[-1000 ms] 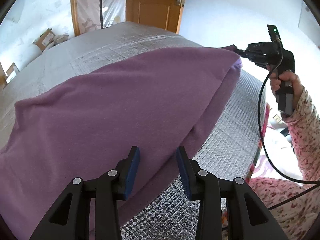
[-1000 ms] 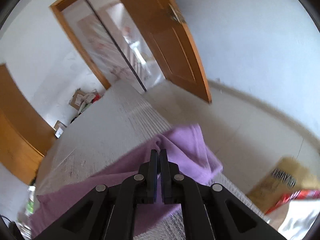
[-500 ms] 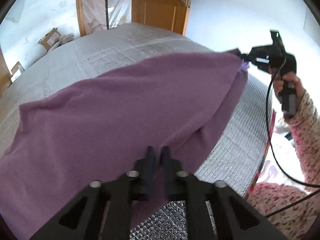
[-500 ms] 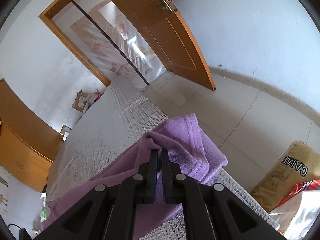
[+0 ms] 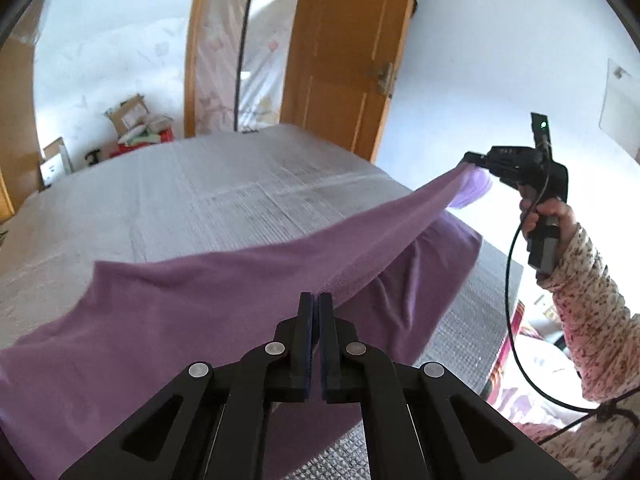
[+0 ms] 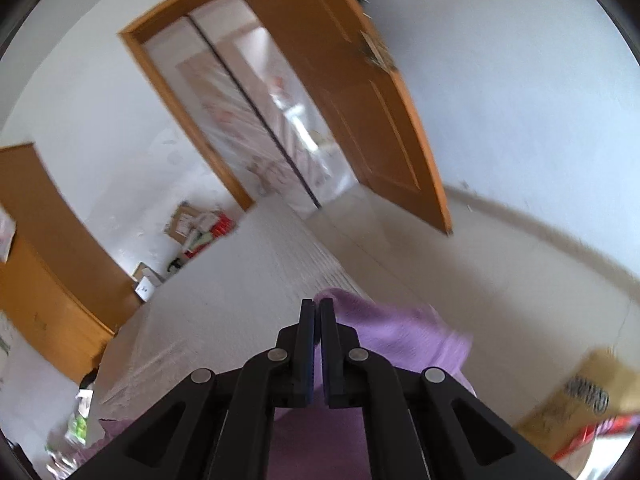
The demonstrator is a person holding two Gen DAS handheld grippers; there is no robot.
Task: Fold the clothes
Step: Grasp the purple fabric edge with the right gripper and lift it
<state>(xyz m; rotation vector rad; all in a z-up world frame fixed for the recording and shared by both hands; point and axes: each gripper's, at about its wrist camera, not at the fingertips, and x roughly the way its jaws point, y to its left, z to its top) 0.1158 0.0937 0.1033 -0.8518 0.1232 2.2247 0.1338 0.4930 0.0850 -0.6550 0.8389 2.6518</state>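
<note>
Both grippers have lifted the purple cloth (image 5: 224, 280) off the bed (image 5: 180, 192). Left gripper (image 5: 316, 300) snapped together on its near edge. Right gripper (image 5: 472, 159) stays clamped on the far corner.

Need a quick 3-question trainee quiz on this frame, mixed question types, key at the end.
1. True or false: the left gripper has its jaws shut on the edge of the purple fleece garment.
2. Multiple choice: the surface under the garment is A) a bare wooden floor, B) a silver quilted mat, C) a glass table.
3. Fill in: between the two grippers the garment's edge hangs ____ the mat, stretched from the left gripper to the right gripper.

Key
1. True; its jaws pinch the near edge.
2. B.
3. Above; the right gripper, held by a hand in a floral sleeve, pinches the far corner, and the lower layer lies on the mat.
</note>
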